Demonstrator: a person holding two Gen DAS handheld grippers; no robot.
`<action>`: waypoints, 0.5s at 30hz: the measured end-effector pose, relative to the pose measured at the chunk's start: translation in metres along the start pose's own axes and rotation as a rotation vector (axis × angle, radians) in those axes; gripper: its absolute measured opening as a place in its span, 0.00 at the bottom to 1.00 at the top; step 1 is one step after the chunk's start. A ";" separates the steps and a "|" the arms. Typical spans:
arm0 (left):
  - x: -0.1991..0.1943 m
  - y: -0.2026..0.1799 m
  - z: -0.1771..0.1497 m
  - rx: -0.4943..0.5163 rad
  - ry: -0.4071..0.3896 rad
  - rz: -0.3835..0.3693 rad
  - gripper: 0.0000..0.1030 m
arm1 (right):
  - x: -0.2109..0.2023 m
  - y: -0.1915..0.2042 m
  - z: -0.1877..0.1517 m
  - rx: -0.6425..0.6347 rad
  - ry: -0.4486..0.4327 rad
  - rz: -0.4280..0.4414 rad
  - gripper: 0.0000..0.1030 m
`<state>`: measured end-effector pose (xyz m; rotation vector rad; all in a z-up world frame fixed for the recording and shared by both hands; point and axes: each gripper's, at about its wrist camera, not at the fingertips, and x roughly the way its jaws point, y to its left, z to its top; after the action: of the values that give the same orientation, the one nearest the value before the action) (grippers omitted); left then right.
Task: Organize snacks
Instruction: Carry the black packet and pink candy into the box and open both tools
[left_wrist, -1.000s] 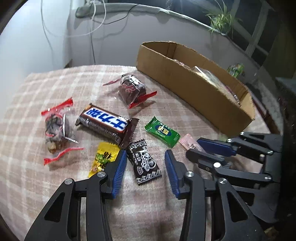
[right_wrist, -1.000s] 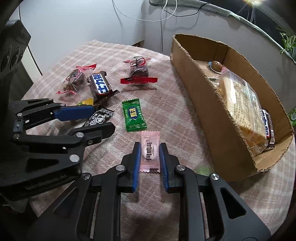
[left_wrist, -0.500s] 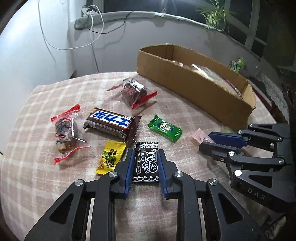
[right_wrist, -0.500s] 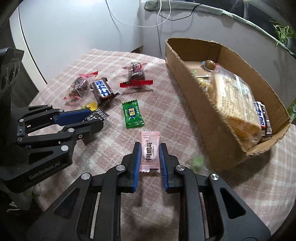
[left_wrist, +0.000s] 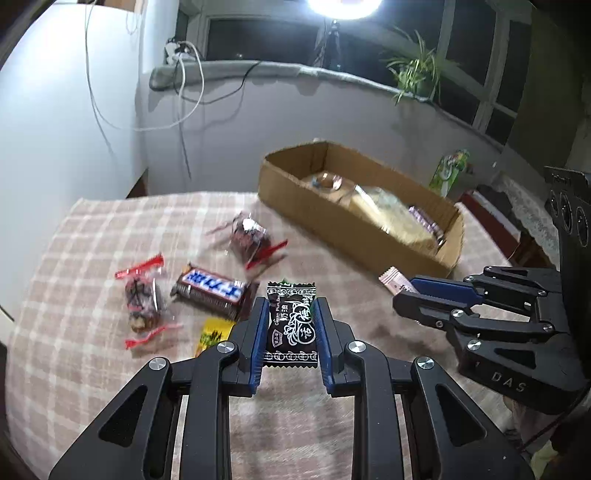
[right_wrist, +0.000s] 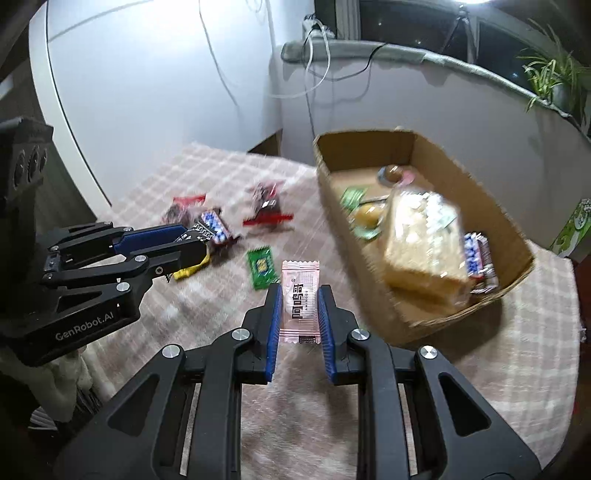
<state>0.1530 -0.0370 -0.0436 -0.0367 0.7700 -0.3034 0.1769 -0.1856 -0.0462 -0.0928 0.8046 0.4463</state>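
The cardboard box stands on the far right part of the desk, which has a checked cloth on it. In the right wrist view the inside of the box is open to see: a large clear bag of pale biscuits fills the middle, a chocolate bar with a blue and white label lies between this bag and the right wall, and at the far end there are a green packet, a yellow round thing and a small round candy, all blurred. The left wrist view shows the box from the side, so only the top of the bag and a little of the bar can be seen. The left gripper is clamped on a black candy packet and holds it above the desk. The right gripper is clamped on a pink candy packet, also lifted, just before the near left corner of the box. On the cloth remain a chocolate bar, two clear packets with red ends and a yellow candy. A green candy lies near the pink packet; it shows clearly only in the right wrist view. Only the left wrist view shows the bright lamp above the window.
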 end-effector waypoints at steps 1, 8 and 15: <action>-0.001 -0.001 0.004 0.001 -0.008 -0.003 0.22 | -0.003 -0.003 0.002 0.003 -0.007 -0.005 0.20; 0.002 -0.006 0.028 0.002 -0.040 -0.009 0.22 | -0.016 -0.034 0.017 0.037 -0.041 -0.041 0.20; 0.012 -0.014 0.055 0.015 -0.067 -0.016 0.22 | -0.017 -0.065 0.031 0.052 -0.051 -0.081 0.20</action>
<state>0.1954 -0.0579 -0.0105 -0.0382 0.7007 -0.3216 0.2145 -0.2432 -0.0183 -0.0652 0.7589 0.3501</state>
